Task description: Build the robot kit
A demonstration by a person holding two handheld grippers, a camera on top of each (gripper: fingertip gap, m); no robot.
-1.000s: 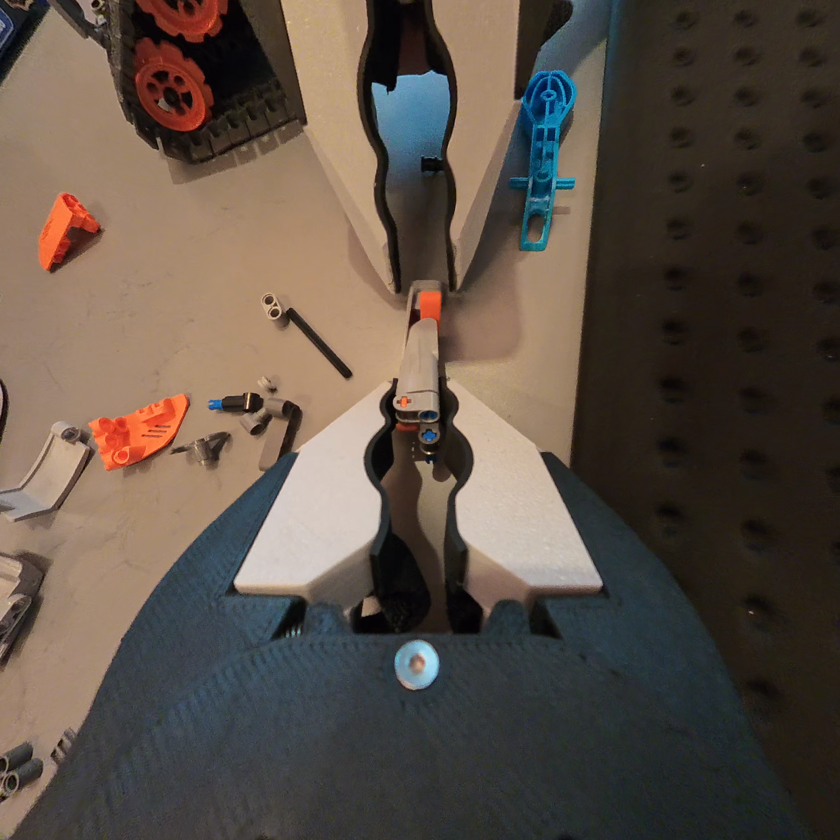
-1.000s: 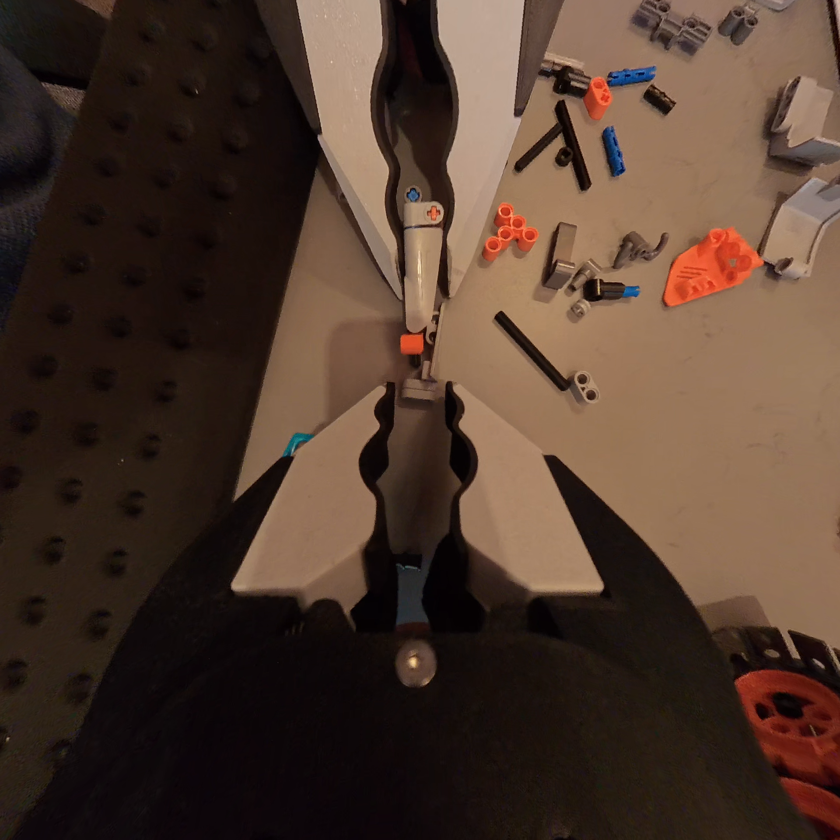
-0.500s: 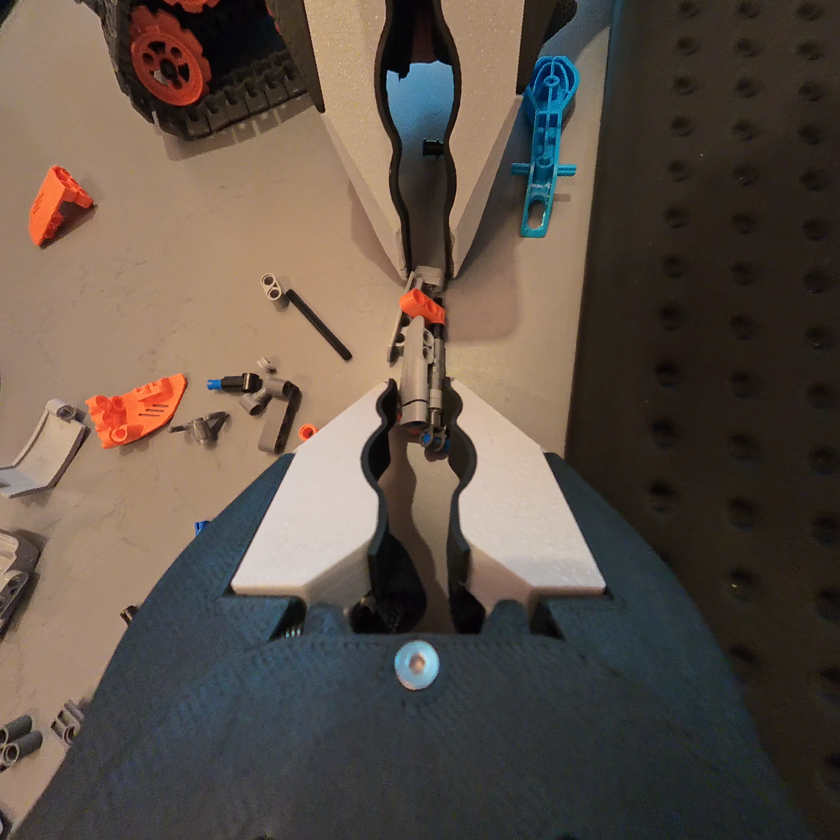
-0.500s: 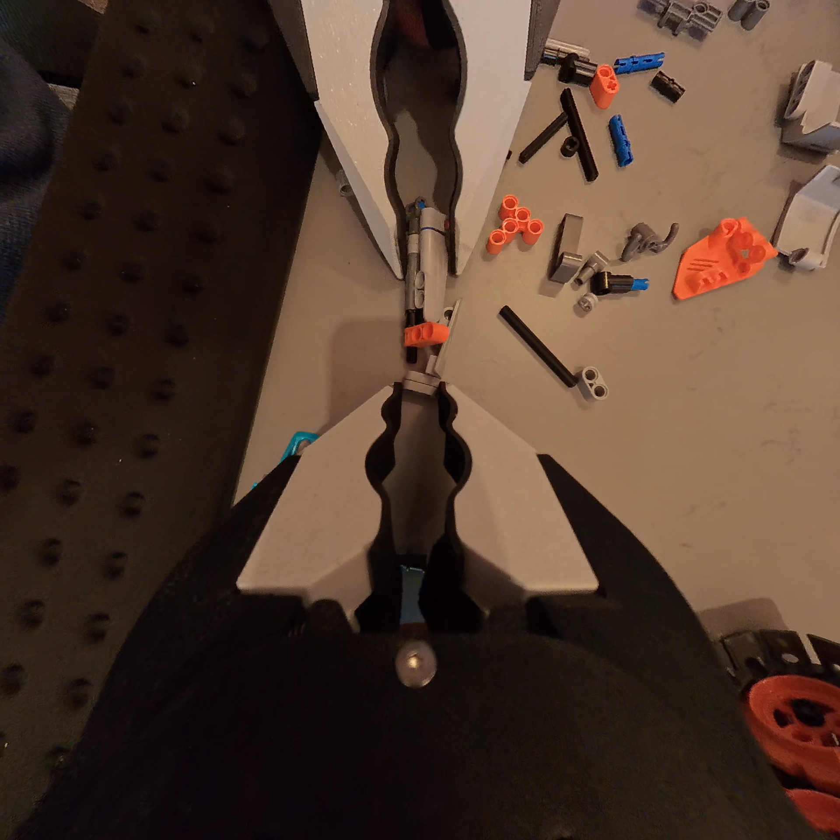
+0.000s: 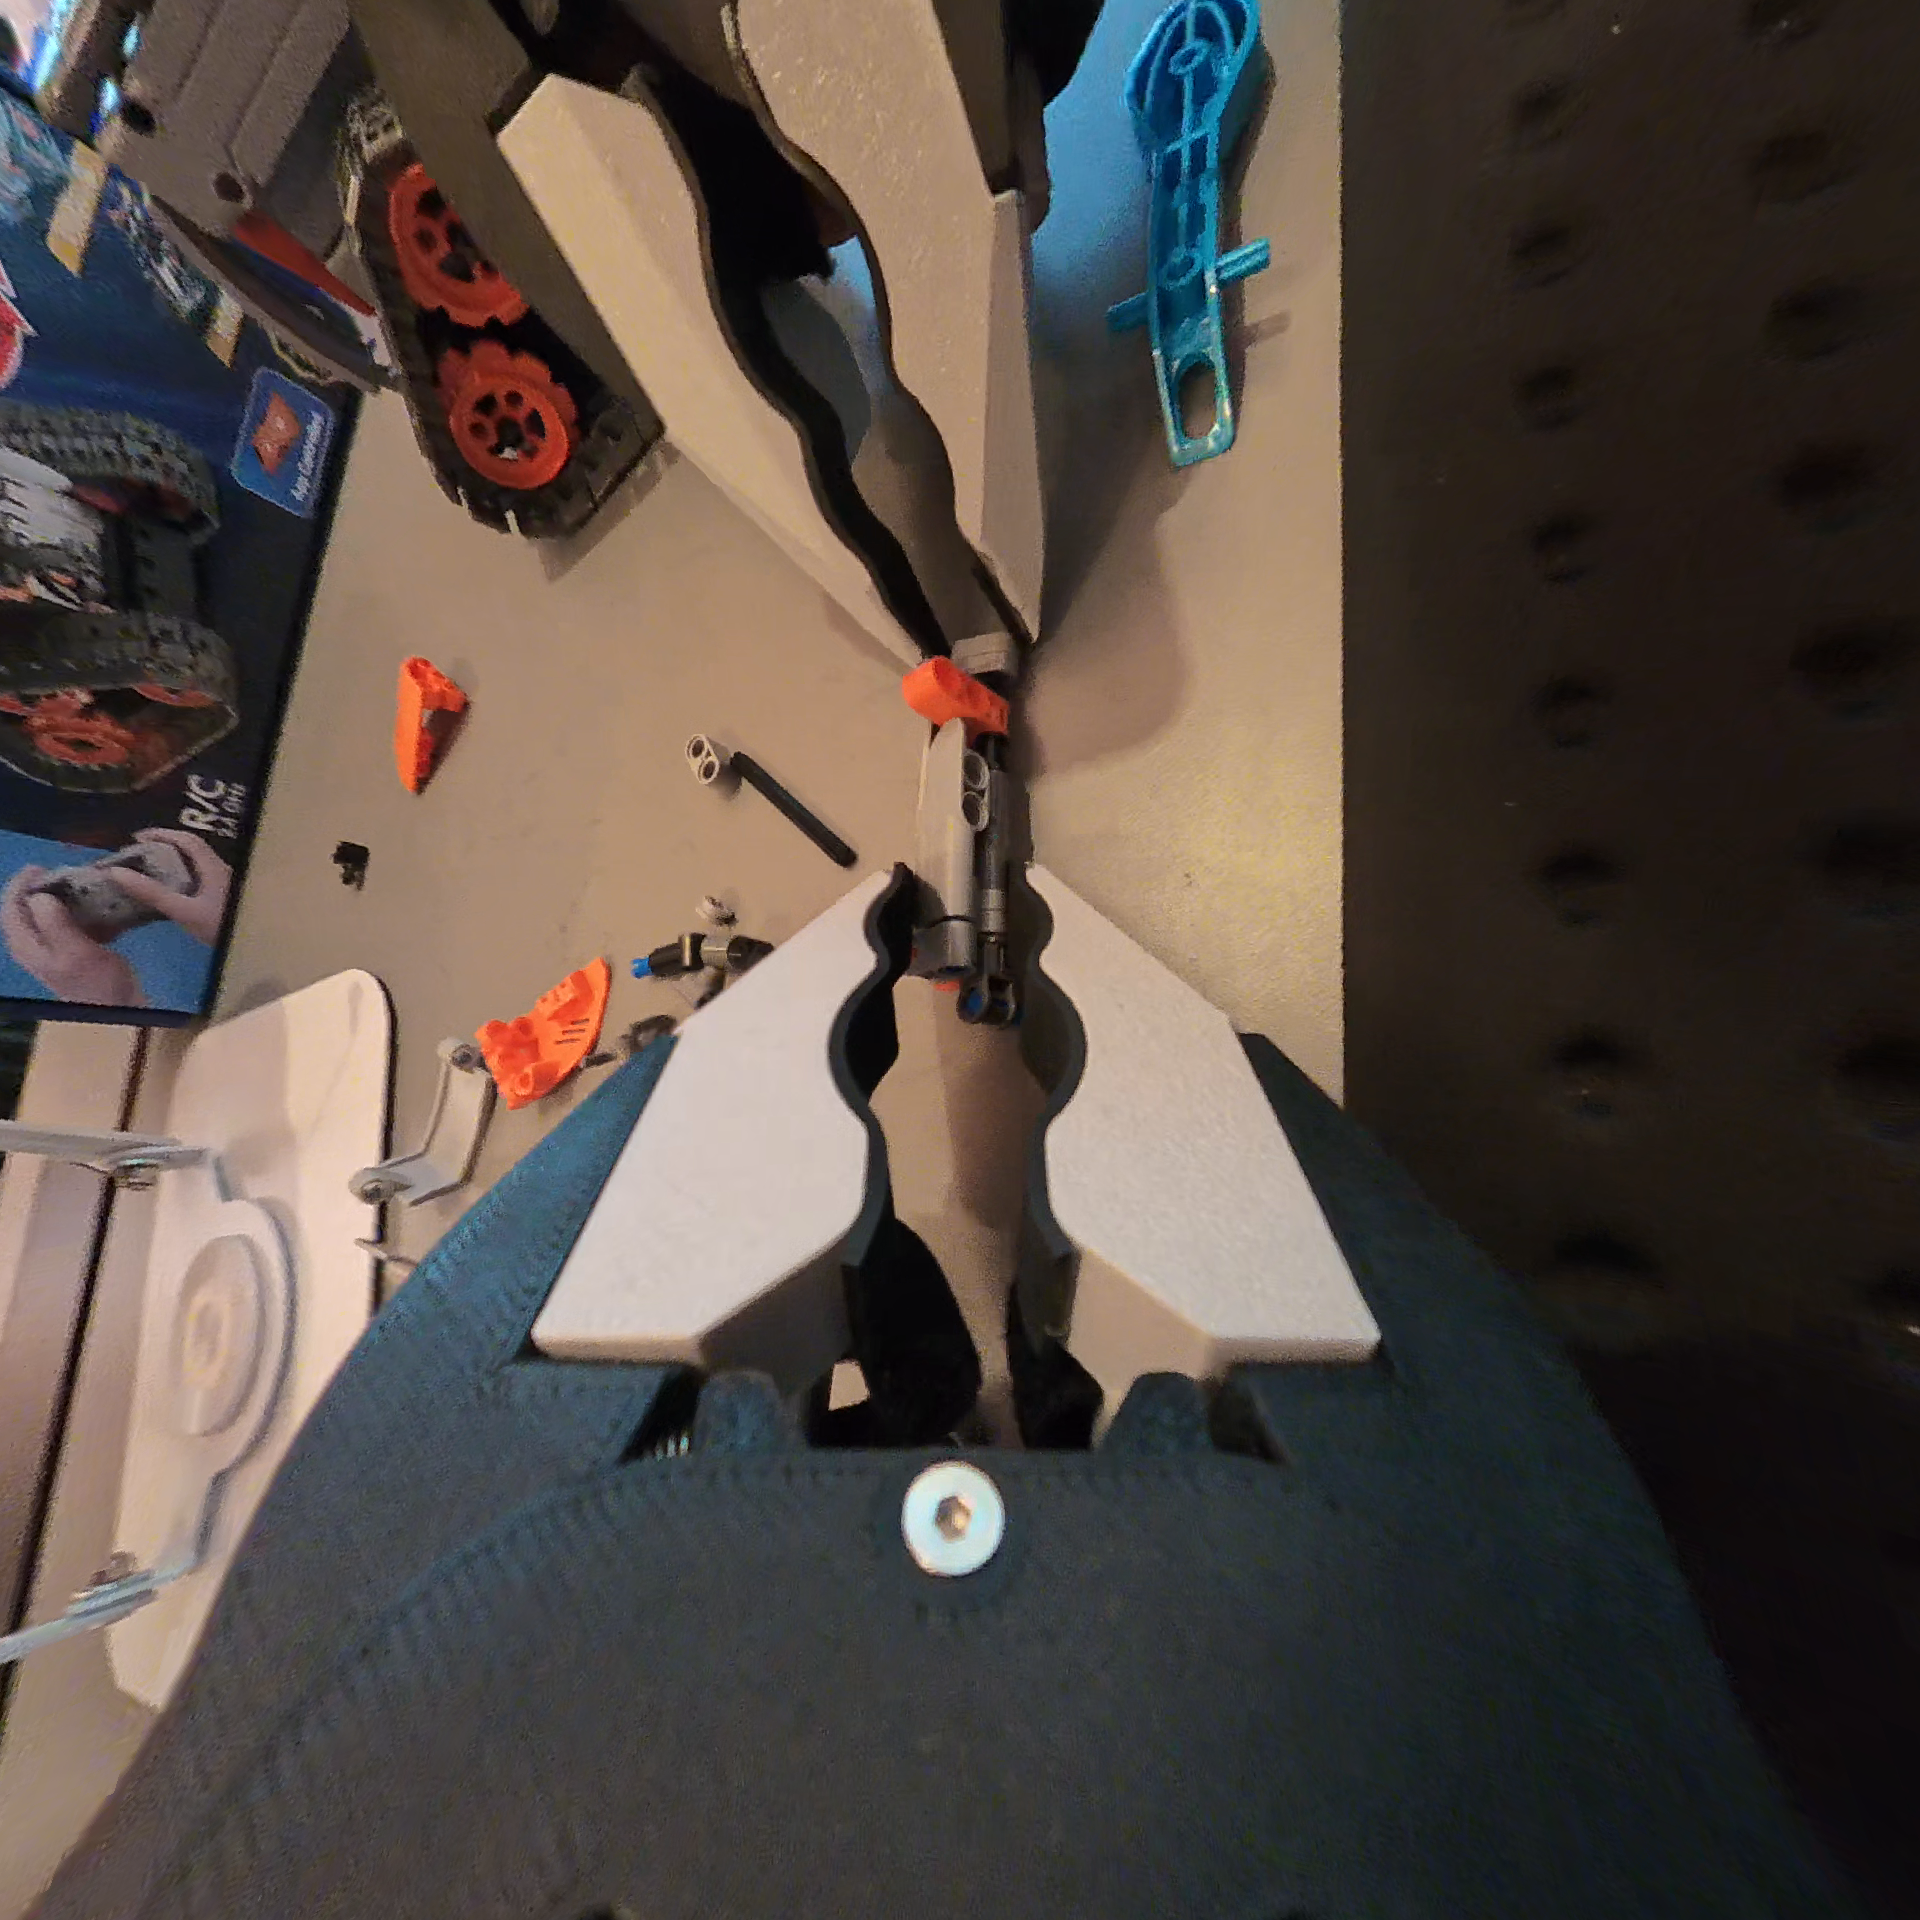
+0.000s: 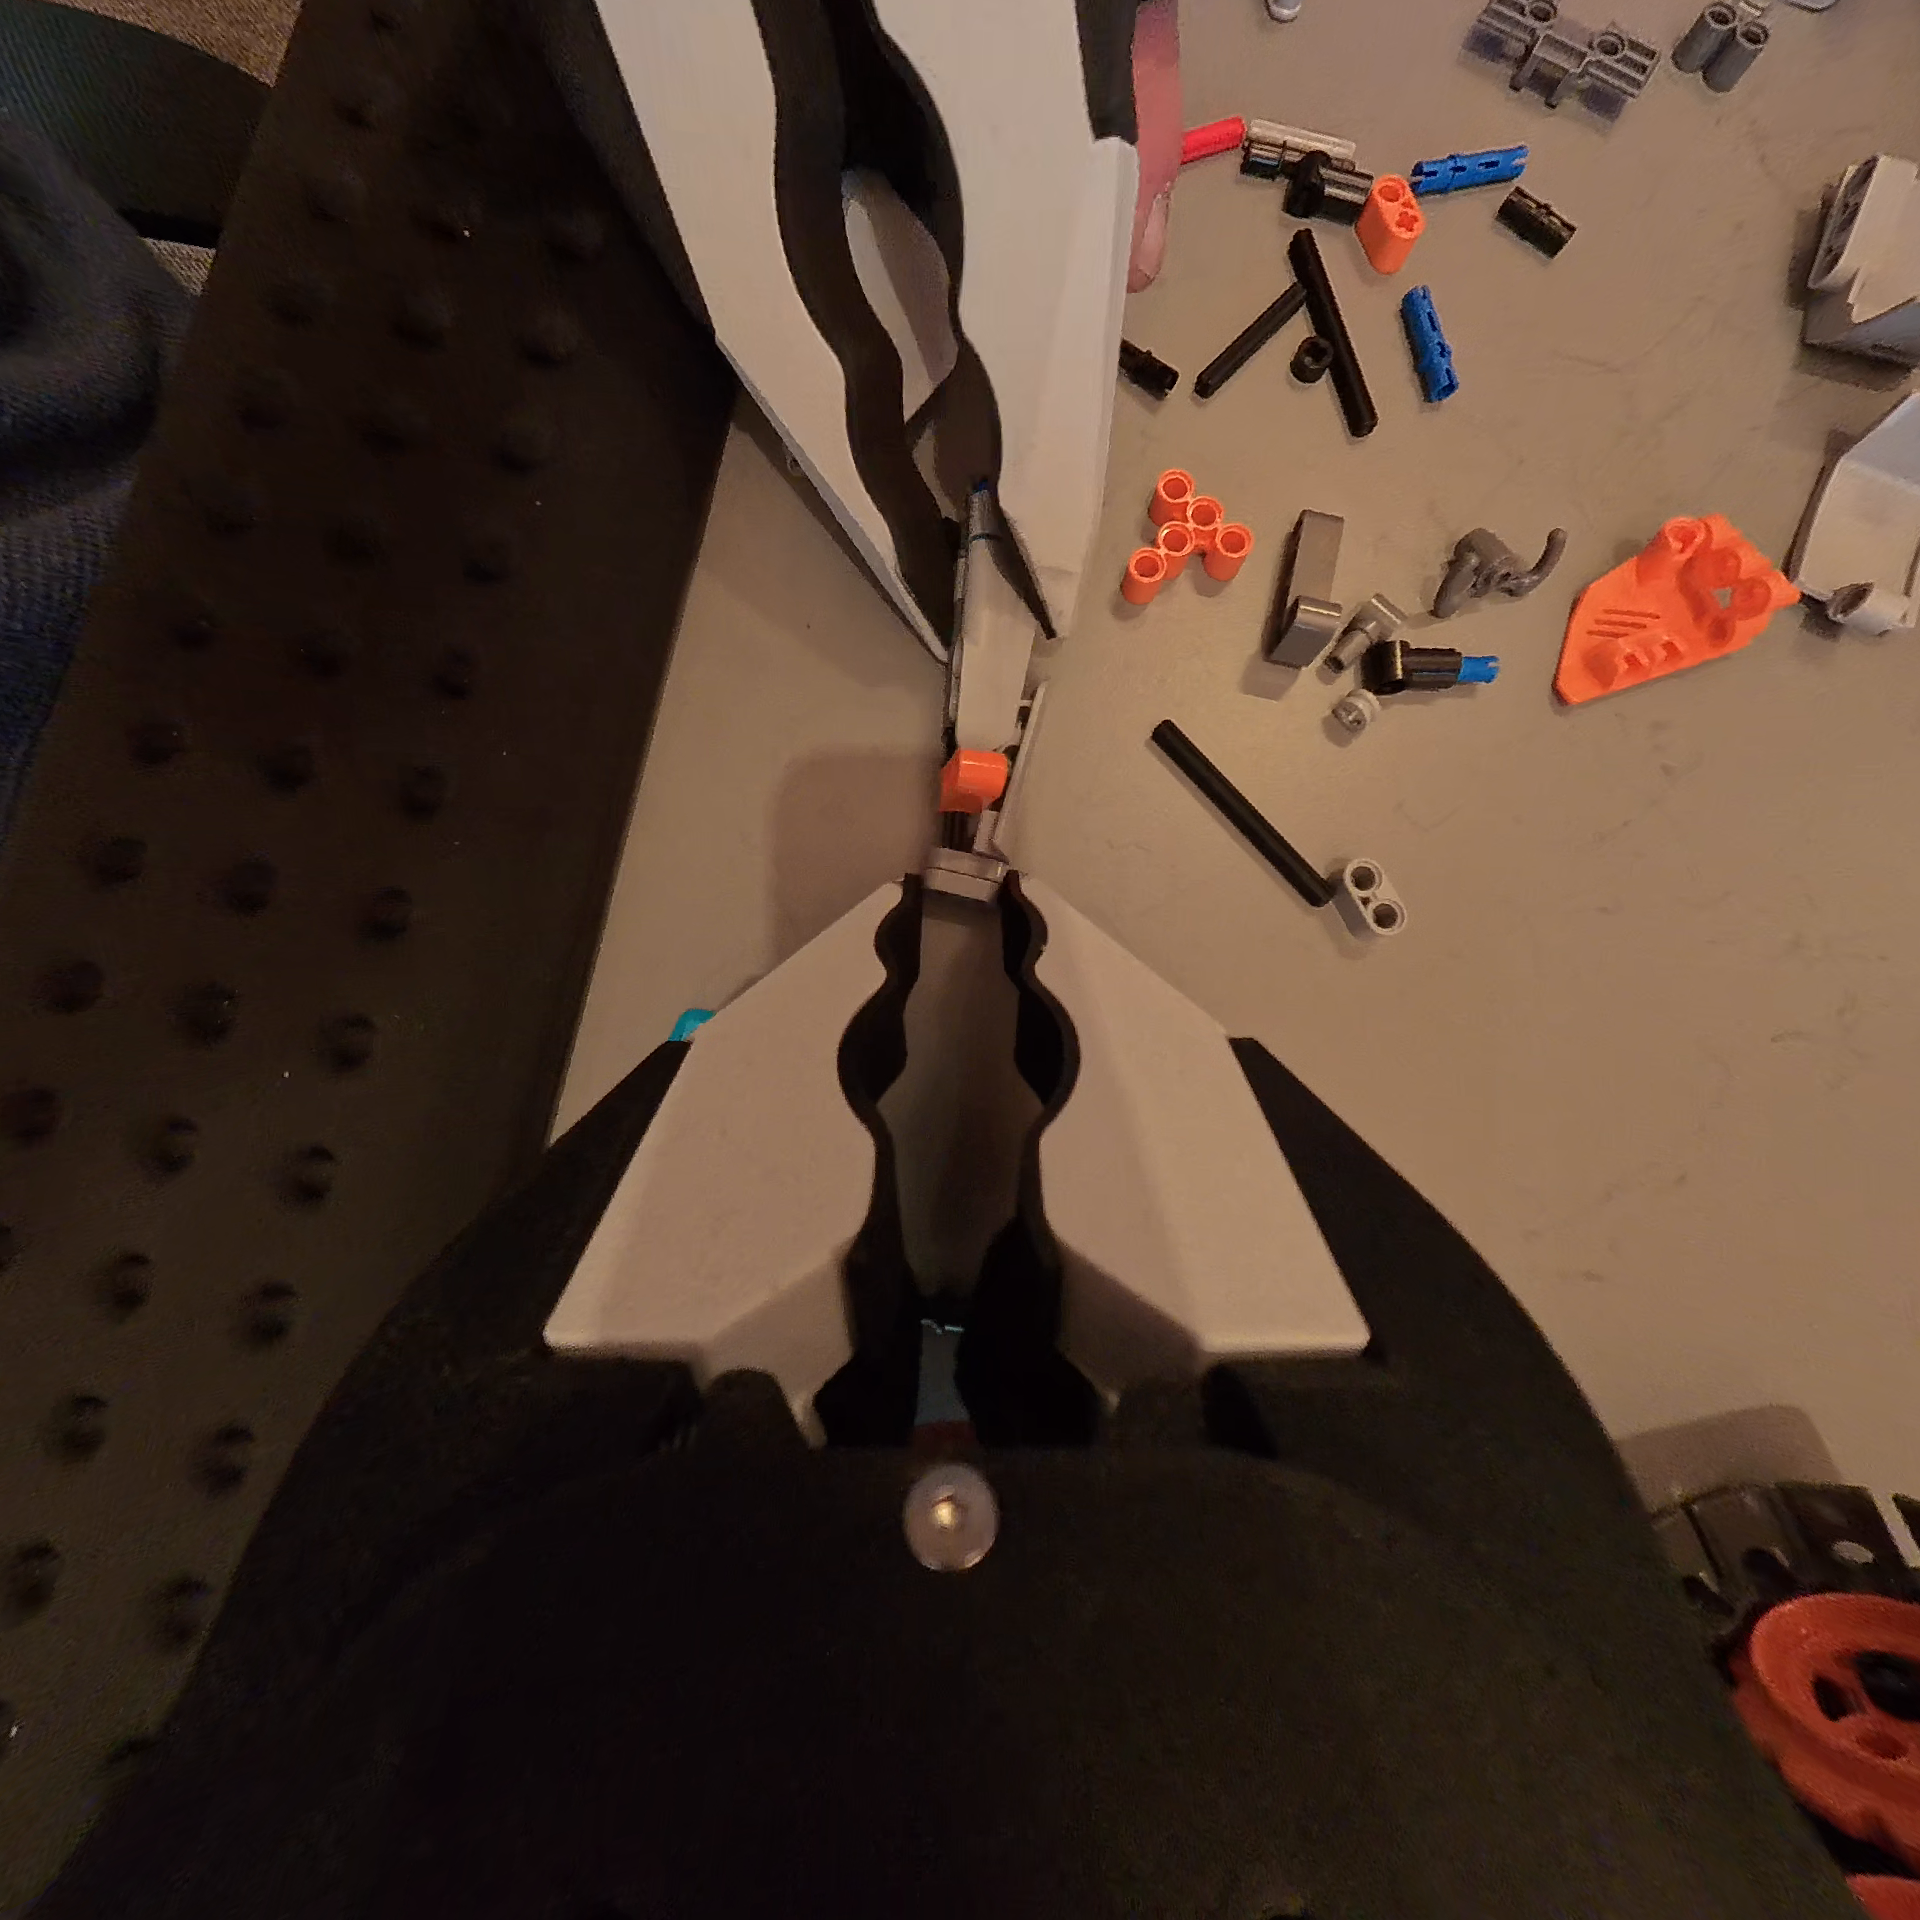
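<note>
A small toy-brick assembly (image 5: 954, 821) of grey, black and orange parts is held above the tan table between both grippers. My left gripper (image 5: 961, 899) is shut on its grey end, where blue pins show. My right gripper (image 6: 966, 883) is shut on the small grey piece at the other end, just past the orange connector (image 6: 974, 779). The two grippers face each other tip to tip. The right gripper (image 5: 982, 644) shows at the top of the left wrist view, and the left gripper (image 6: 987, 623) at the top of the right wrist view.
A black studded mat (image 5: 1662, 727) runs along one side, with a blue tool (image 5: 1195, 260) beside it. Loose parts lie on the table: a black axle (image 6: 1242, 810), an orange panel (image 6: 1673, 608), an orange cluster (image 6: 1190, 535). A tracked vehicle (image 5: 488, 343) and a box (image 5: 104, 520) stand farther off. One gripper's finger ends stand about 5 cm off the other's. The black axle (image 6: 1242, 810) is about equally far from each gripper, around 5 cm. Seen from the left wrist view (image 5: 783, 794) as well.
The left gripper has rolled and lifted, so its view now tilts and takes in the box. The assembly has turned about its length between the two grippers. Both stay shut on it.
</note>
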